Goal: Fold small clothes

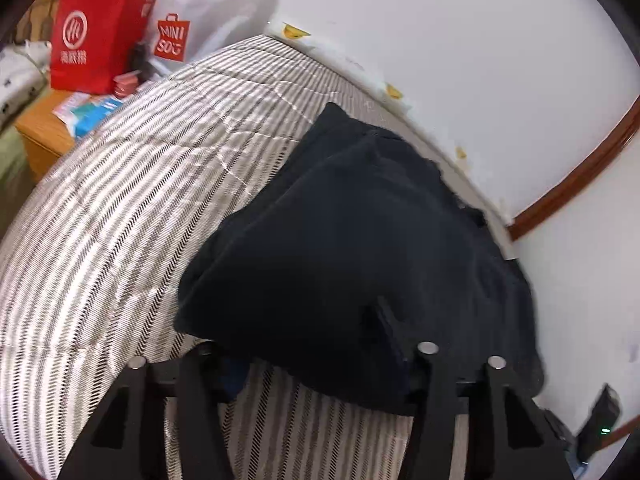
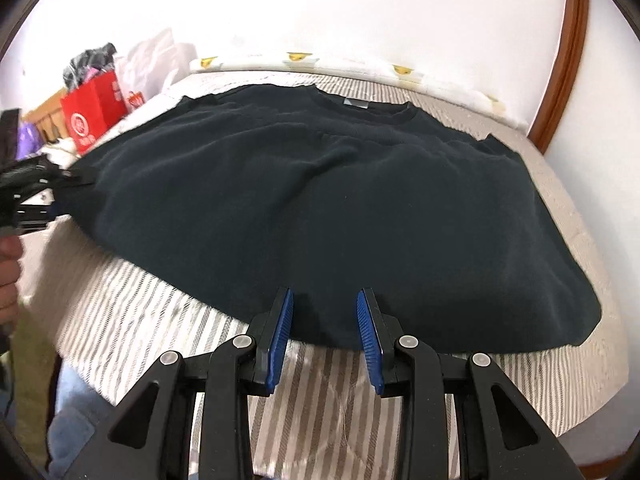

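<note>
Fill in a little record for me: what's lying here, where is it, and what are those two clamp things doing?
garment: dark T-shirt, spread out, collar toward the wall
surface: striped bed cover
right gripper: at the near hem, jaws apart, blue pads not pressing
left gripper: at the shirt's side edge nearest the bags, fingertips hidden in cloth, grip unclear
background: red paper bag and white shopping bag beyond the bed
</note>
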